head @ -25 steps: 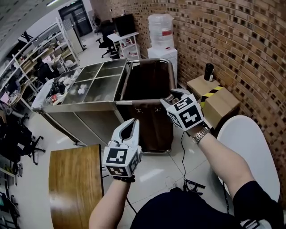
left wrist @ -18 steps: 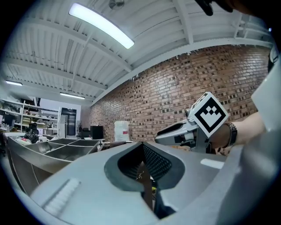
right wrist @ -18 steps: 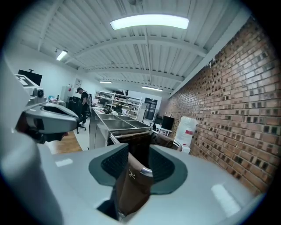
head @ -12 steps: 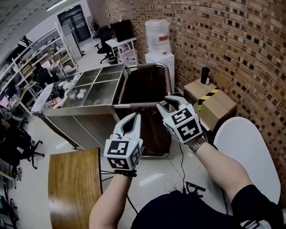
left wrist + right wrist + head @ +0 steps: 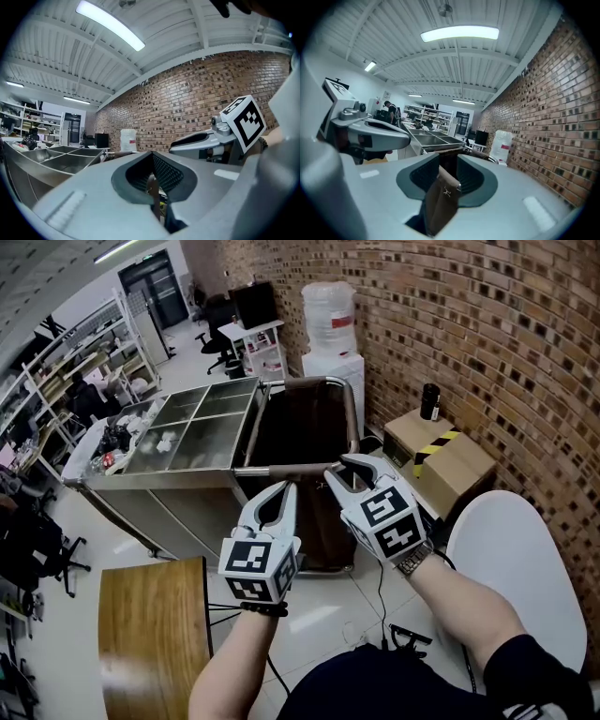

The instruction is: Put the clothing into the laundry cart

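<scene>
Right gripper pulled back nearer from cart rail; jaws narrow, empty. Left gripper jaws together, empty.

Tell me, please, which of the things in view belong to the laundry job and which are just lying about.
For the job:
- laundry cart
- left tongs
- right tongs
(No clothing shows in any view.)

Just lying about:
- steel trolley
- water dispenser
- cardboard box
- black flask
- wooden table
</scene>
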